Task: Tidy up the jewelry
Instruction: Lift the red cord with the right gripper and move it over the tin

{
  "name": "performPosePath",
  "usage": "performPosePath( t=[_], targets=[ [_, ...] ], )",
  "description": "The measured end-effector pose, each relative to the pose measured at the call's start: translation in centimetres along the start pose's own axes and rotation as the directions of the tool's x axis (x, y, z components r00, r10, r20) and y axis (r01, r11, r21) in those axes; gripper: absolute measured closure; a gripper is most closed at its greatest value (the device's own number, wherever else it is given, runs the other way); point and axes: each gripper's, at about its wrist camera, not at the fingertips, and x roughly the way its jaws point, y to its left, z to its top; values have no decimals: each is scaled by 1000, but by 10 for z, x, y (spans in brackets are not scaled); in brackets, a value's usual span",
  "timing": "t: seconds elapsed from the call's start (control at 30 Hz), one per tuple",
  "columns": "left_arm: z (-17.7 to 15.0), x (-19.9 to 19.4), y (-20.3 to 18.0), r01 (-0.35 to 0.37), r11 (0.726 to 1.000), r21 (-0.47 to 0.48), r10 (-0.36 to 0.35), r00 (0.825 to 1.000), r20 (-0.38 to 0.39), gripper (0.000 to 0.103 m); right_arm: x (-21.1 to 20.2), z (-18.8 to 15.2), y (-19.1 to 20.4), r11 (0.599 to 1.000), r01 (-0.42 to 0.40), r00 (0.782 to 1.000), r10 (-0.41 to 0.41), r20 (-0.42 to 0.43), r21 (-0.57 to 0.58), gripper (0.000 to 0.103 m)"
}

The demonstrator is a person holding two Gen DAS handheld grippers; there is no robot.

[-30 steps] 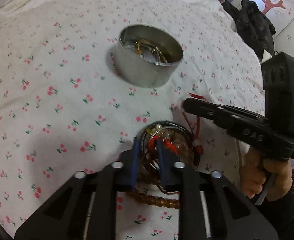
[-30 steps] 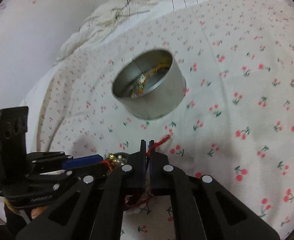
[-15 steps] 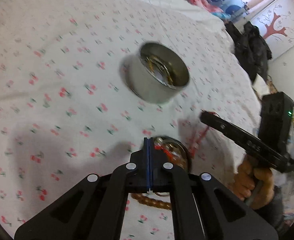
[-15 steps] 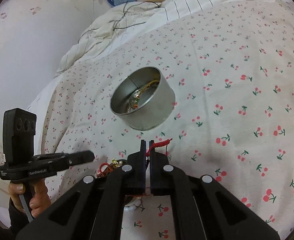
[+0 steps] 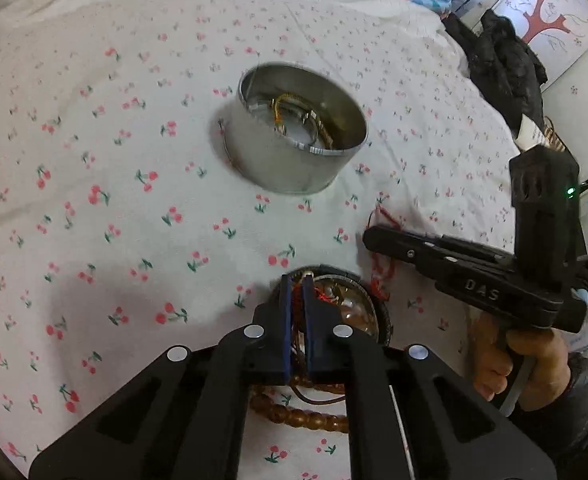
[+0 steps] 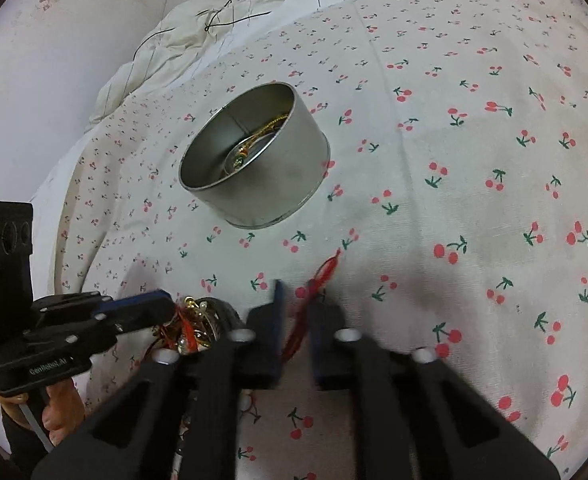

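A round metal tin [image 5: 294,160] with gold chains inside stands on the cherry-print sheet [image 5: 94,160]. Nearer to me, a shallow round dish [image 5: 368,312] holds a tangle of beads and red thread. My left gripper [image 5: 296,280] hangs over the dish's left edge, its blue pads a narrow slit apart with nothing pressed between them. A brown bead string [image 5: 306,416] lies under its fingers. A red cord [image 6: 322,276] runs between the fingers of my right gripper [image 6: 298,296], whose jaws stand apart and blurred. In the right wrist view I see the tin [image 6: 254,160], the dish [image 6: 206,316] and the left gripper [image 6: 166,308].
A black garment [image 5: 506,60] lies at the sheet's far right. Rumpled striped bedding with a dark wire [image 6: 214,20] lies behind the tin. A person's hand [image 5: 526,368] holds the right gripper [image 5: 368,238], which points in from the right.
The left gripper was wide open over the dish, then shut and swung away, and is now back over it, slightly parted. The right jaws, shut on the red cord before, have parted.
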Motion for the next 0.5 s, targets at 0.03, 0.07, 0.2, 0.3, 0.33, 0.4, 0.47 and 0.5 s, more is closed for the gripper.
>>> performPosePath(
  t=[0.03,0.07,0.2,0.3,0.33,0.4,0.47,0.5],
  targets=[
    [2,-5,1,5,1000,-5,-5,1000,17,99,-2,1,-1,1000,-7,1000,7,11,2,99],
    [3,-7,1,16,1000,-11,-15,1000,24,99,-7,1,0,1000,-14,1000,14,25,1,99],
    [8,-22,14,91,994,-55,-88,995,57,99,-25,6,-1,998,-62,995,60,85,16,99],
    [10,-31,19,119,991,-66,-113,991,78,99,-39,9,3,996,-88,989,86,122,6,99],
    [11,-35,19,123,990,-63,-117,989,88,99,-42,10,4,996,-93,987,91,129,4,99],
    [13,-41,17,135,989,-58,-129,986,103,99,-51,12,8,993,-115,983,115,146,-4,99],
    [16,-45,14,140,989,-50,-133,984,119,99,-60,14,11,992,-122,978,123,167,-18,99],
    [19,-48,12,146,988,-48,-138,982,128,99,-65,15,13,992,-122,976,125,176,-26,99]
  ],
)
